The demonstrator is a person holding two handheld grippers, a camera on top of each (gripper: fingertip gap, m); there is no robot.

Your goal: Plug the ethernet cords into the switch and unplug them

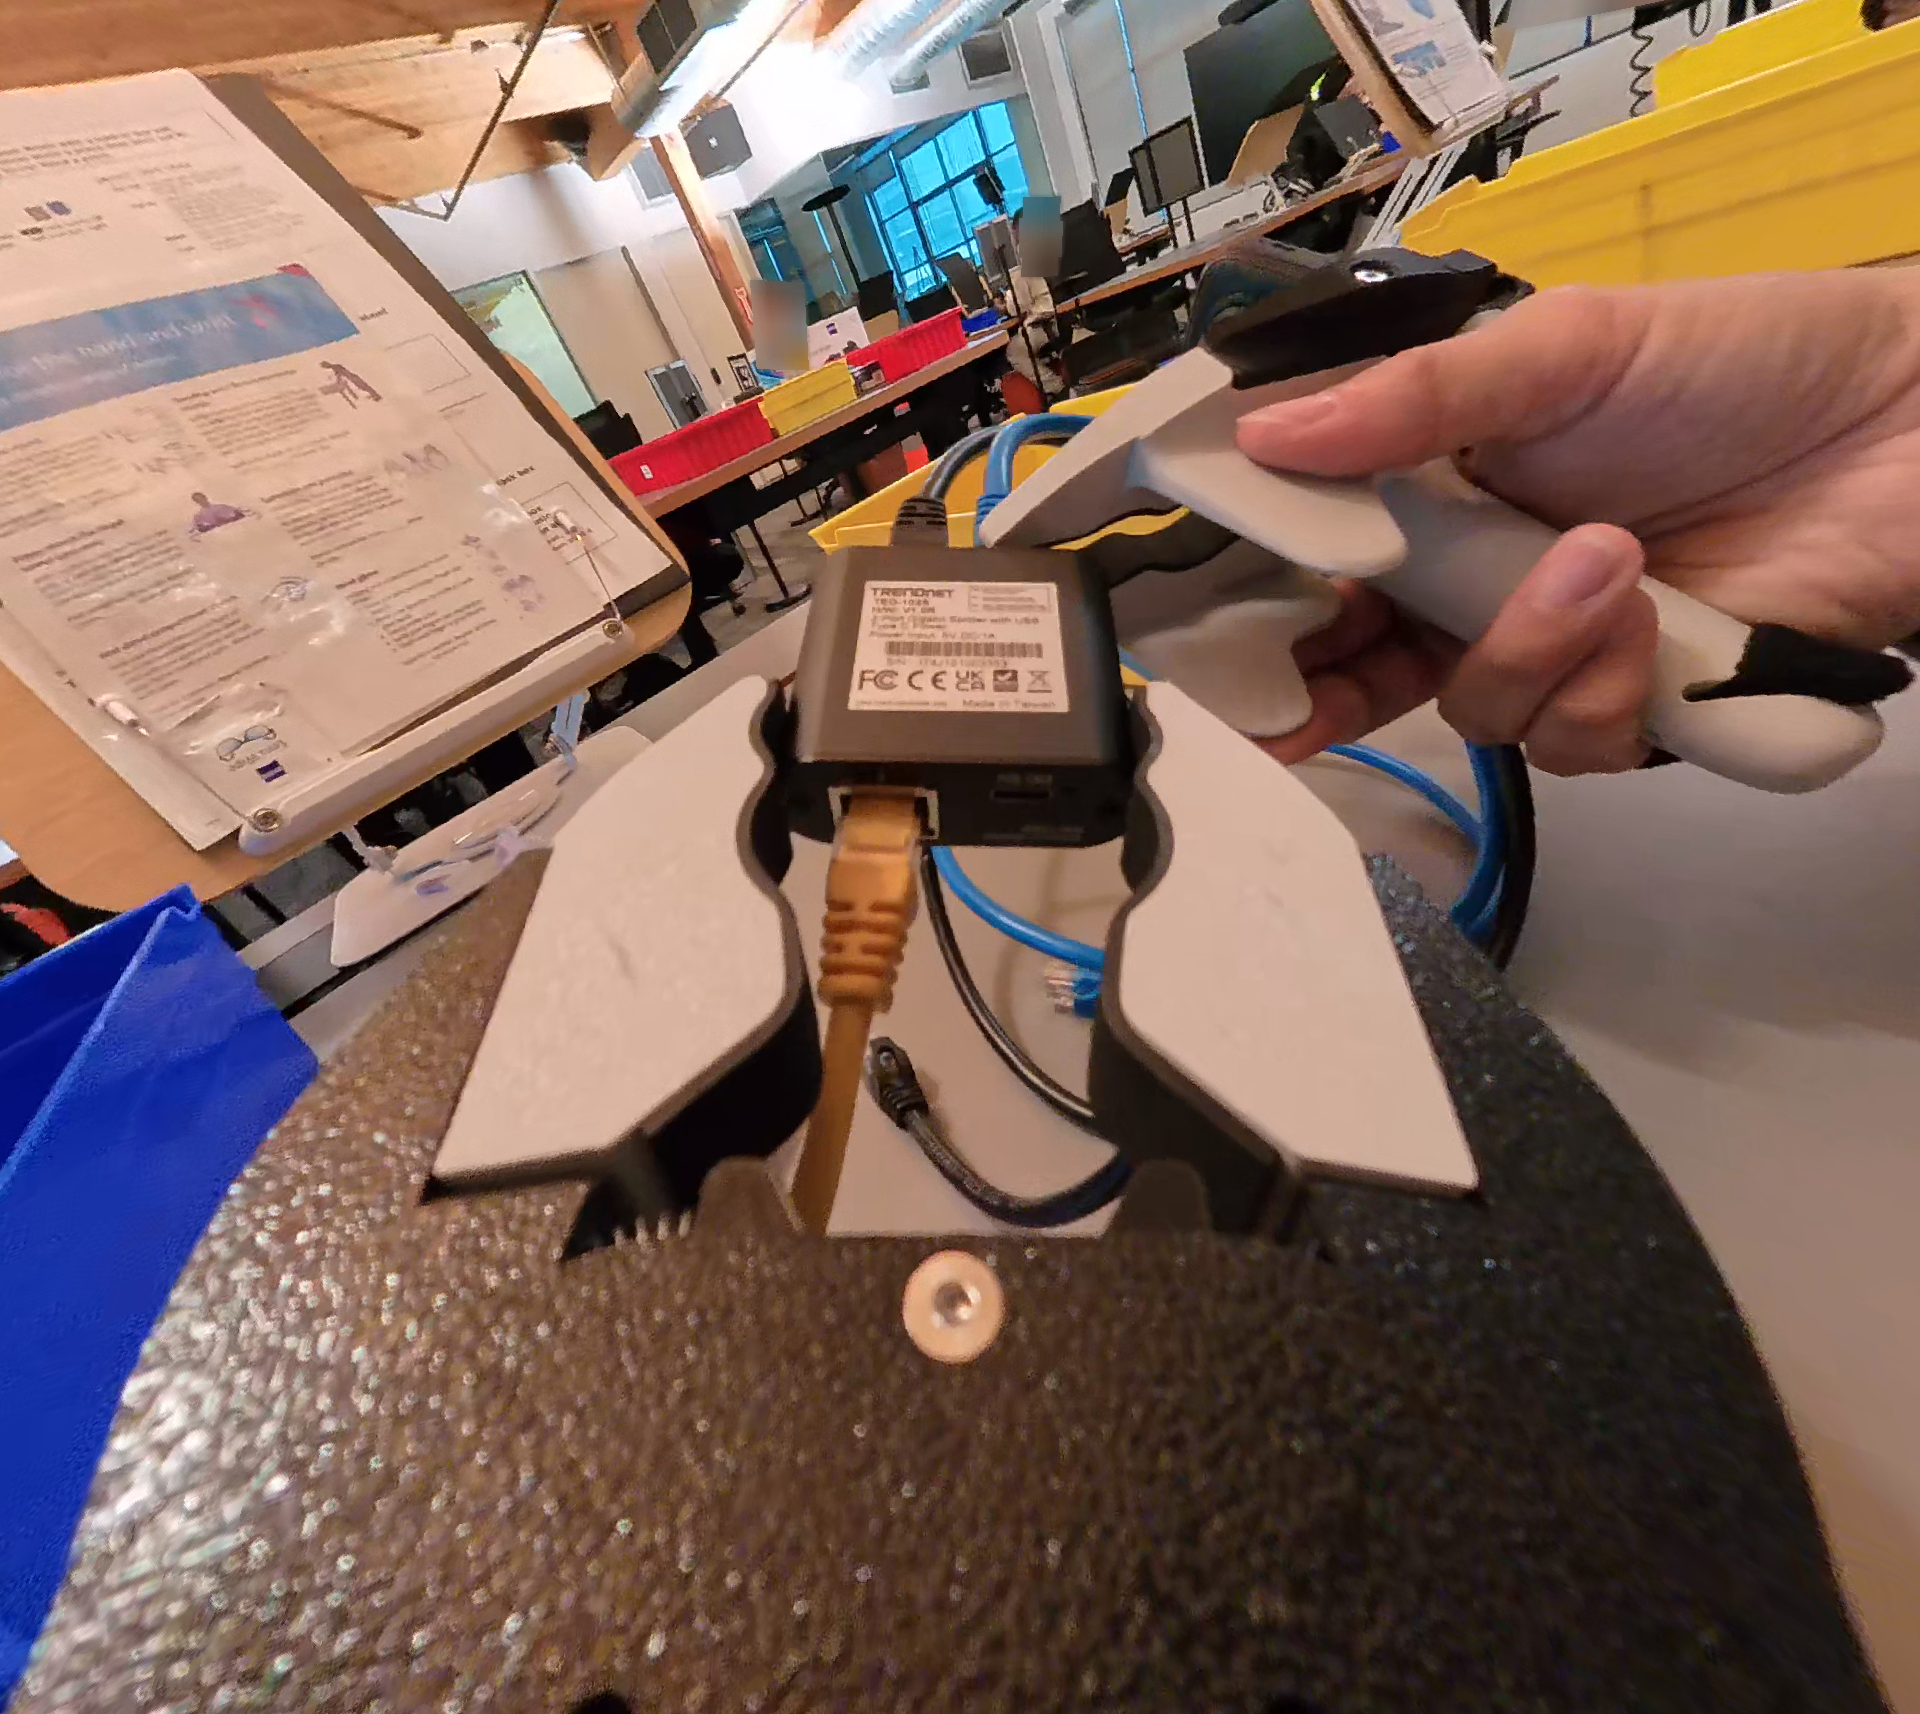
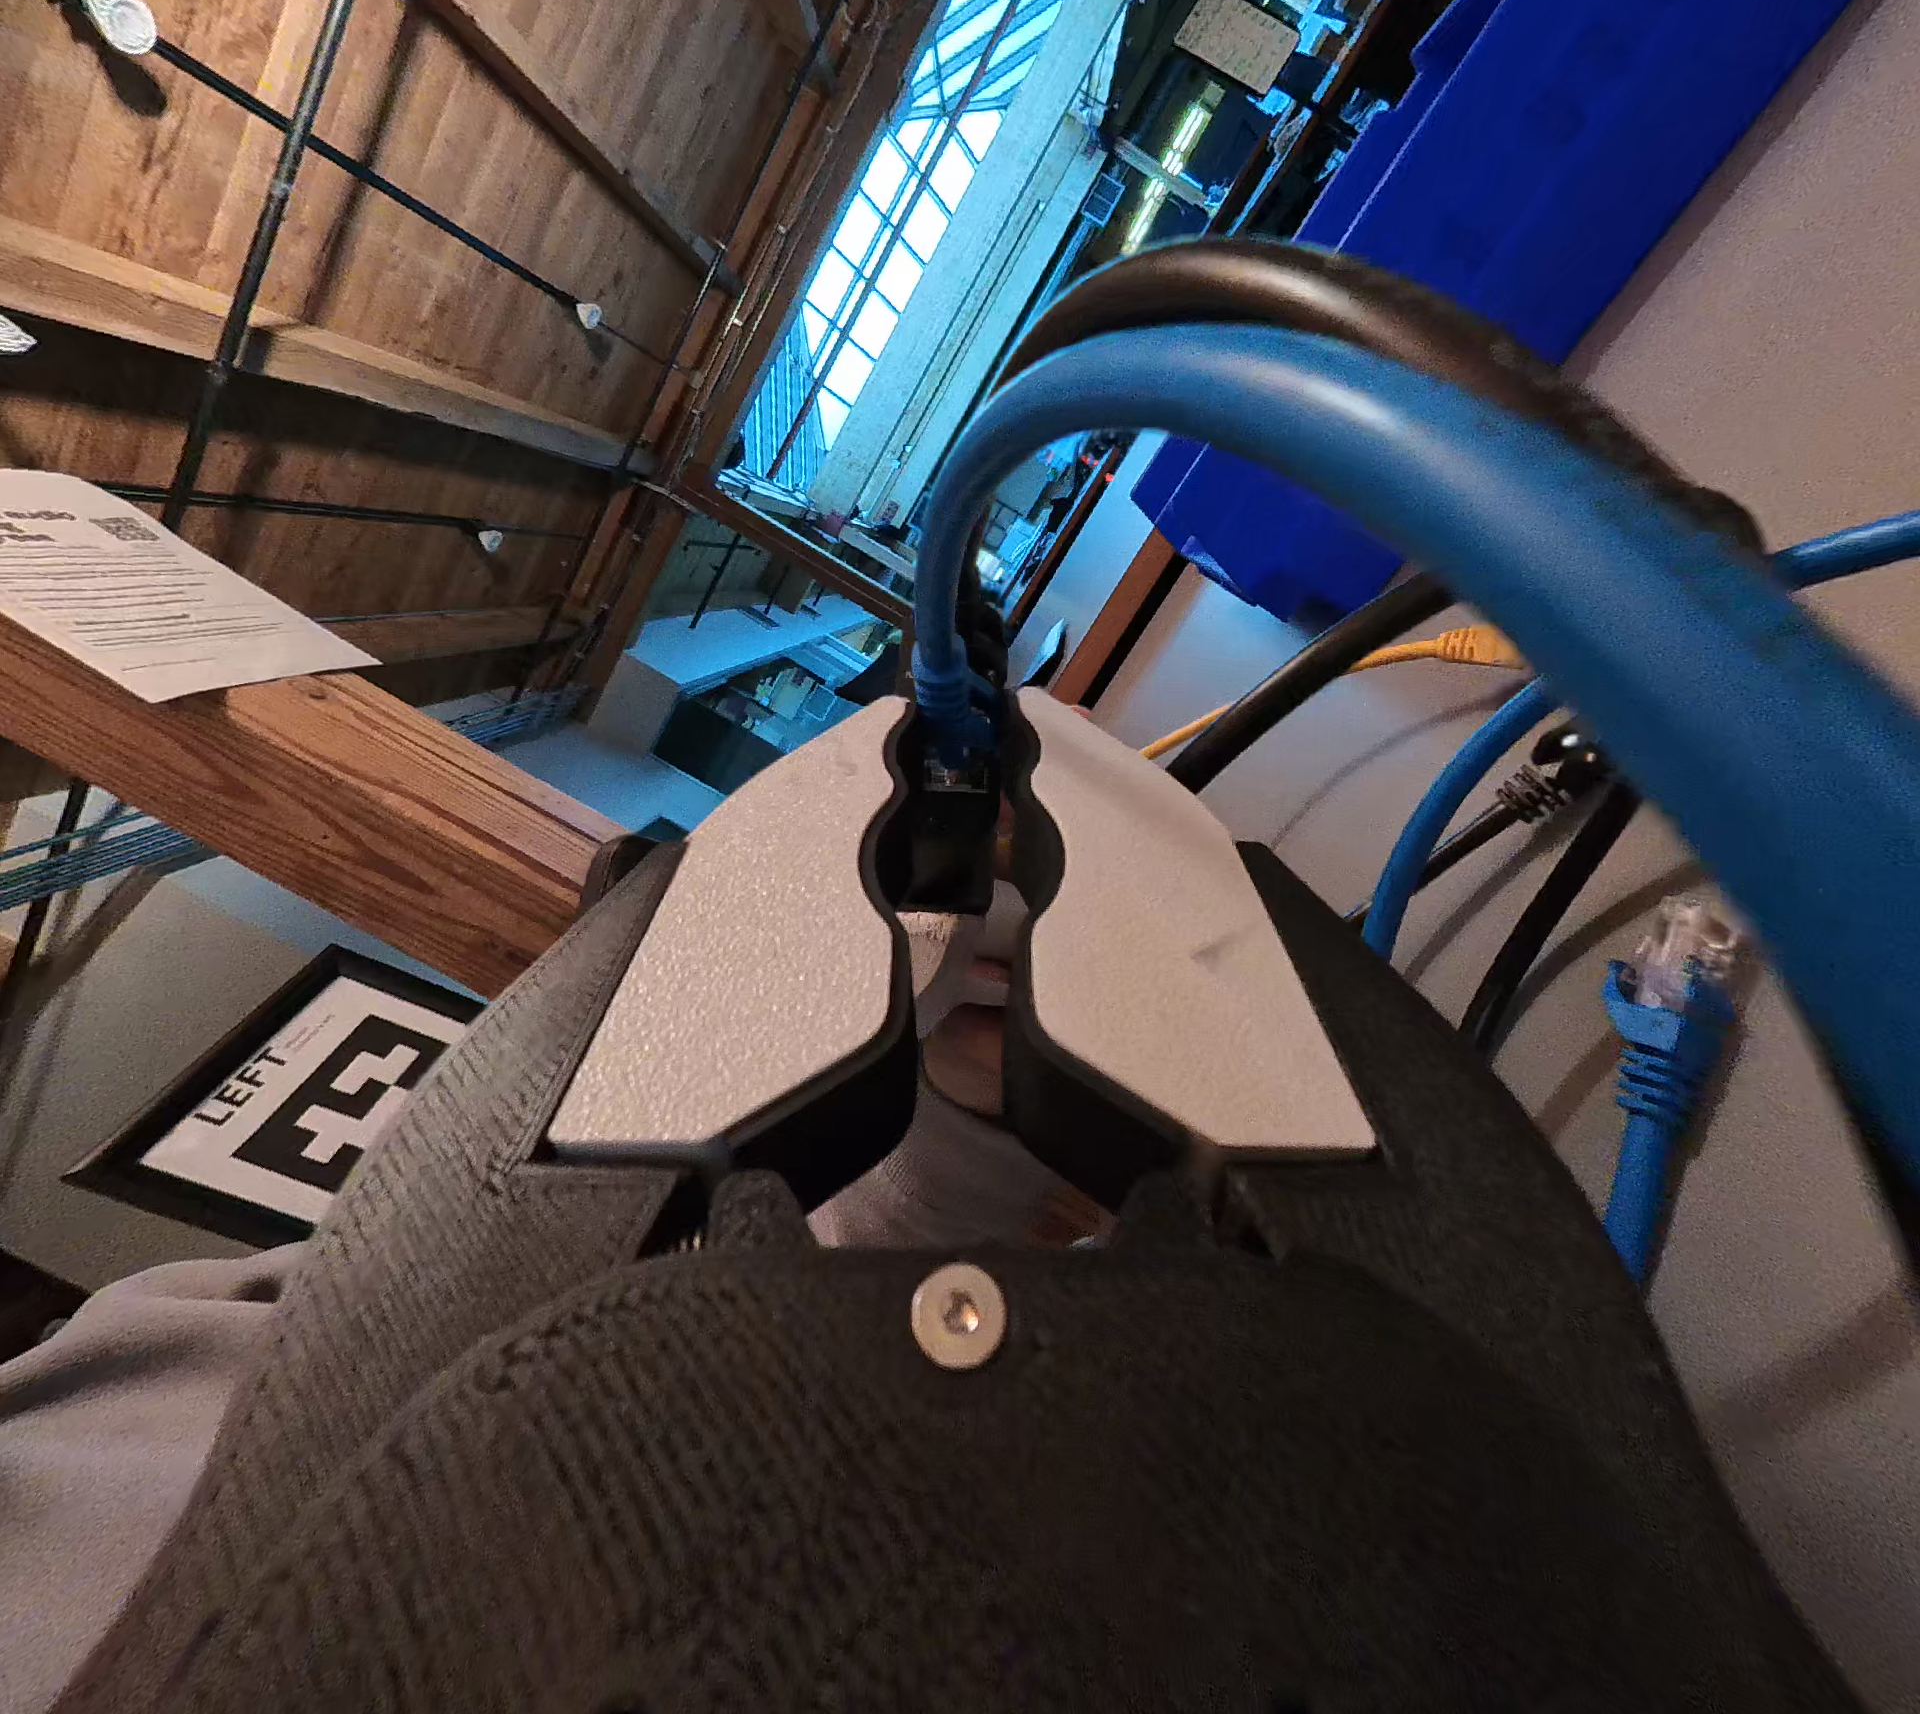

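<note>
Pale grey worktop (image 1: 1621, 968) underneath, in a big open workshop with timber ceiling beams, silver ducting, tall windows and long benches carrying red and yellow bins. At the worktop's left side, a tilted brown clipboard stand (image 1: 312, 459) with printed sheets; below it, near the left edge, a blue plastic bin (image 1: 114, 1134). Toward the far right edge, stacked yellow plastic bins (image 1: 1704, 189). Bare worktop only on the right, below the hand; elsewhere hemmed in by stand, bins and loose cable loops.

Held up off the worktop, between the grey pads of the left gripper (image 1: 954, 729), a small black boxy ethernet switch (image 1: 951, 677): fingers partly closed, clamped on its two sides, white label facing up. Long axis in line with the fingers, one port face toward the camera, the other away. In the near left port, a yellow ethernet cord (image 1: 862, 926), hanging straight down between the fingers.

At the far face, the right gripper (image 2: 951, 791), held in a bare hand (image 1: 1662, 542), fingers nearly closed around the plug of a blue ethernet cord (image 2: 1455, 459) at the switch's port; seated or not, cannot tell. Beside it, a black cord (image 1: 920, 516). On the worktop, loose blue plug (image 2: 1662, 1020) and loose black plug (image 1: 896, 1082).
</note>
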